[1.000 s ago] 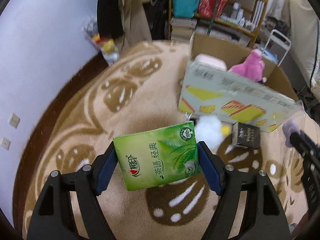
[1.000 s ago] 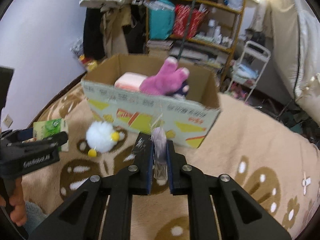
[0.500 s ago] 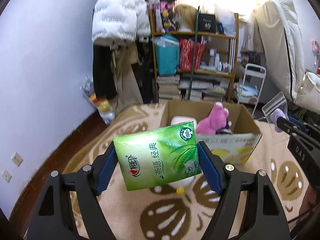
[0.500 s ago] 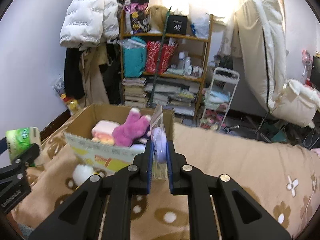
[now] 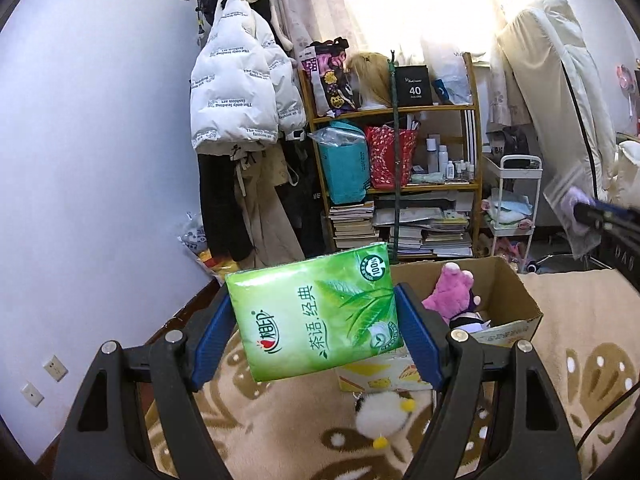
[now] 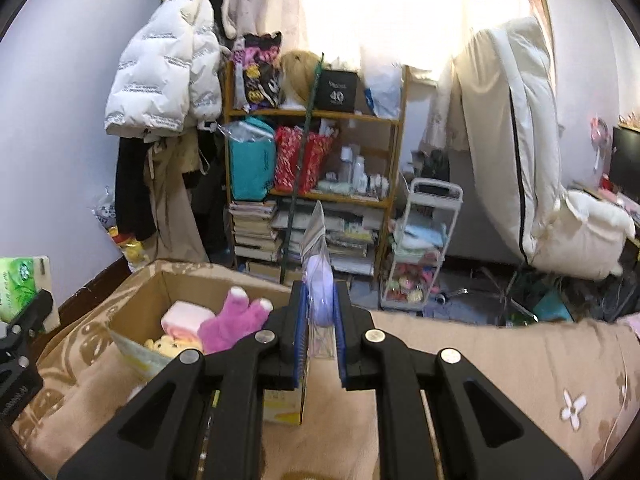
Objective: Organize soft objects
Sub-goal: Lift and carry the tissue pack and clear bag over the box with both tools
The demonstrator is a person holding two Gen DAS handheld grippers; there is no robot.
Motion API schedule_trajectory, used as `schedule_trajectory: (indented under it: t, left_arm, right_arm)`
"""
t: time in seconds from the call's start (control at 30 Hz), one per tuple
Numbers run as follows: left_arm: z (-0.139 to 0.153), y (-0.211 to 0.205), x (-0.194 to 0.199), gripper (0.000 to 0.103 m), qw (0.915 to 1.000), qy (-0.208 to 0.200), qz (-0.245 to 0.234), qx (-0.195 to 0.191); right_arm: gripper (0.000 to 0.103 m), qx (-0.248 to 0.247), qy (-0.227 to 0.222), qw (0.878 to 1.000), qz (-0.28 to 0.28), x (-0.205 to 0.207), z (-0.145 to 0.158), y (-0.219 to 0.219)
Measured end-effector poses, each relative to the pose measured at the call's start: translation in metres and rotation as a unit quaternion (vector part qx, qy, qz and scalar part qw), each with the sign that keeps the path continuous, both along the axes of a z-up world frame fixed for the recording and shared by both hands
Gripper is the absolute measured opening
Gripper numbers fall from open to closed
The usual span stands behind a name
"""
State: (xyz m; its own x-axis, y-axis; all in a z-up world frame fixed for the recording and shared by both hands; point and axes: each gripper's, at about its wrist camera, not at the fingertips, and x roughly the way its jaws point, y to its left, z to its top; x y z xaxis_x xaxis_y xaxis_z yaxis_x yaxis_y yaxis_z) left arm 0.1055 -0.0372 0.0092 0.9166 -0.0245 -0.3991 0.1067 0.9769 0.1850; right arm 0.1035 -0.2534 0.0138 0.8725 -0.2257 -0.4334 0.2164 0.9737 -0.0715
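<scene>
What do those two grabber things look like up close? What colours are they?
Both look alike. The left gripper has black plastic arms shaped like open triangles, joined with round silver bolts, and flat blue pads line its fingers. The right gripper has the same black frame, silver bolts and blue-lined fingers. Seen side-on, each body carries pale printed lettering, too blurred to read.

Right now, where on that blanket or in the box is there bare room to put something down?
The blanket right of the cardboard box is bare. Inside the box, the near-left corner floor looks free; the middle is crowded with the pink plush, a pink pack and a yellow toy. A white fluffy toy lies before the box.
</scene>
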Motion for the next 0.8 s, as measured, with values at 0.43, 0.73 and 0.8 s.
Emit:
schedule_trajectory:
  t: [0.43,0.73,0.8]
  left_arm:
    - [0.007,-0.015,0.035,0.077,0.9996,-0.024,0.010,0.013]
    - [-0.015,-0.030,0.064,0.077,0.9997,0.002,-0.007,0.022]
    - [-0.020,-0.031,0.068,0.077,0.9998,0.008,-0.008,0.017]
  right_arm:
    - [0.014,0.005,0.001,1.000,0.019,0.034,-0.011,0.004]
    - [0.014,0.018,0.023,0.999,0.037,0.049,-0.036,-0.001]
    - [0.014,0.019,0.032,0.999,0.039,0.054,-0.041,-0.001]
